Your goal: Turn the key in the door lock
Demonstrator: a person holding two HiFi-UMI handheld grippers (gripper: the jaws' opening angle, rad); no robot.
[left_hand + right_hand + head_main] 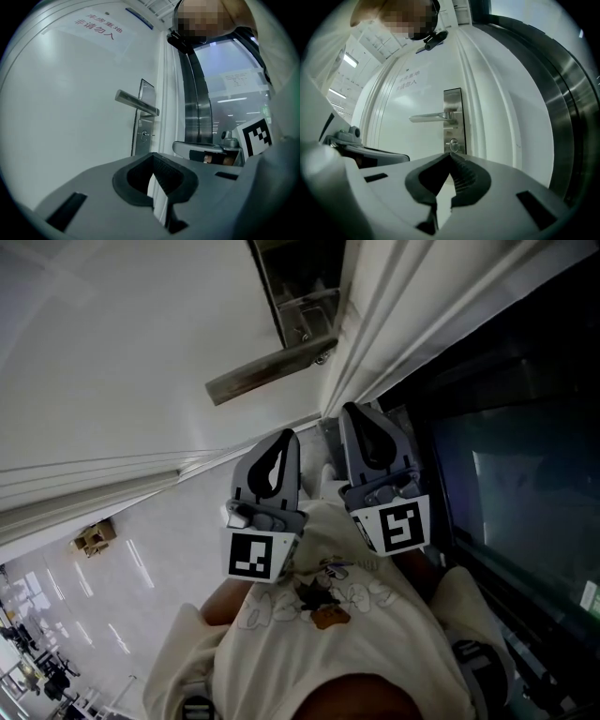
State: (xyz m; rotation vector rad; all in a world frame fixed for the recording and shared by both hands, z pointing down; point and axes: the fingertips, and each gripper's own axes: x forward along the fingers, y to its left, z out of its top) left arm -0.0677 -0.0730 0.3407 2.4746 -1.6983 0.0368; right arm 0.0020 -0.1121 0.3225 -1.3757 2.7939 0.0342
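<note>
right gripper (451, 155) shut tip to tip on nothing, left gripper (152, 155) shut and empty. straight beyond the right tips, well apart: key (453, 144) apparently seated in the lock (453, 123) below the handle (429, 117). fits before the twist or after release; best held level and in line with it.
</note>
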